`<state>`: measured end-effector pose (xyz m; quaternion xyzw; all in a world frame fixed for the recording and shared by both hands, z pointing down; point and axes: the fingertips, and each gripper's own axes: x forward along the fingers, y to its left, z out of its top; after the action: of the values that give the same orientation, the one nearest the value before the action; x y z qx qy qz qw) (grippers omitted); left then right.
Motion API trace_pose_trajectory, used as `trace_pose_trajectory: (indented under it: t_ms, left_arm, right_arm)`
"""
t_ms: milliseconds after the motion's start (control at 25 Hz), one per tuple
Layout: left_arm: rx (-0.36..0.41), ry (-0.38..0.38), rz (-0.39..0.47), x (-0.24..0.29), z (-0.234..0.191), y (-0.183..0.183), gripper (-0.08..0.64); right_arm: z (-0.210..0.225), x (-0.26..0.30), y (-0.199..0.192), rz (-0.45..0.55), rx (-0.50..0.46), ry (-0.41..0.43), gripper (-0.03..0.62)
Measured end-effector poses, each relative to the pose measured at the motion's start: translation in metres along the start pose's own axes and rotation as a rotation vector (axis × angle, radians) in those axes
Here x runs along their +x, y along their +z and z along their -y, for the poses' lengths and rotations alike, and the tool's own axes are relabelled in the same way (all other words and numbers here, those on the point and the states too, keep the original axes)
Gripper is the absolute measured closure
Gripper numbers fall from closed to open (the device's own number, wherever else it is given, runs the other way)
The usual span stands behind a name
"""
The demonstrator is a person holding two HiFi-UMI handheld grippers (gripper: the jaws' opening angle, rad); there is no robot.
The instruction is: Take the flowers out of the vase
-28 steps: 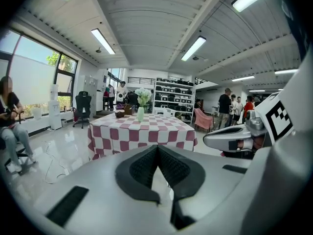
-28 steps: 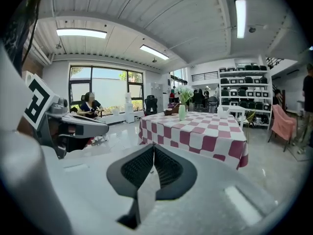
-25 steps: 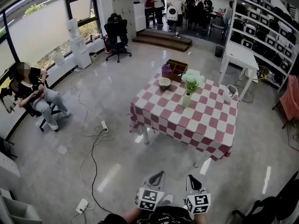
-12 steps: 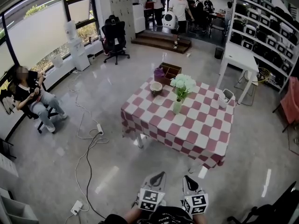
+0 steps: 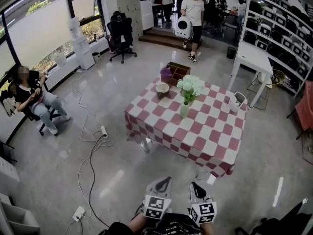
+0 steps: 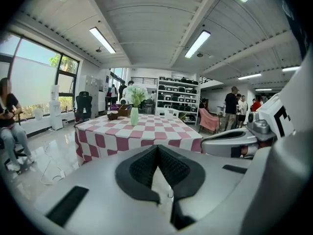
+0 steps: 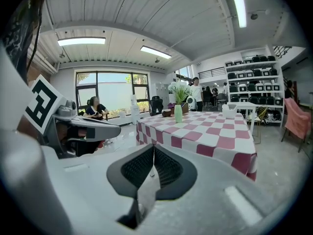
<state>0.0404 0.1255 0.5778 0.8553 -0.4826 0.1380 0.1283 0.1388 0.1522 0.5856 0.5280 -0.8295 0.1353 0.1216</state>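
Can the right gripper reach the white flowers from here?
Probably not yet: the shut right gripper sits well short of the white flowers in the pale green vase, with open floor between.

Compared with a second ago, the table [image 5: 195, 142] with the vase [image 5: 184, 110] of flowers [image 5: 190, 85] sits further left and slightly nearer in the head view. A person in a white shirt [image 5: 197, 8], carrying a round white object [image 5: 183, 27], has come down off the steps [image 5: 164, 37] onto the floor beyond the table's far edge.
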Motion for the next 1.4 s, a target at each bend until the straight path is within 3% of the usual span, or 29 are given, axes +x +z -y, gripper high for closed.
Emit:
trace_pose_trajectory:
  t_ms: [560,1400]
  left_arm:
    - [-0.025,0.025,0.014,0.042,-0.038,0.018,0.549]
    - [-0.004,-0.065,0.007,0.141,-0.143,0.079,0.549]
  right_arm:
    - [0.022,0.035,0.021,0.028,0.013,-0.023,0.586]
    - [0.048,0.157,0.082,0.044,0.078,-0.099,0.584]
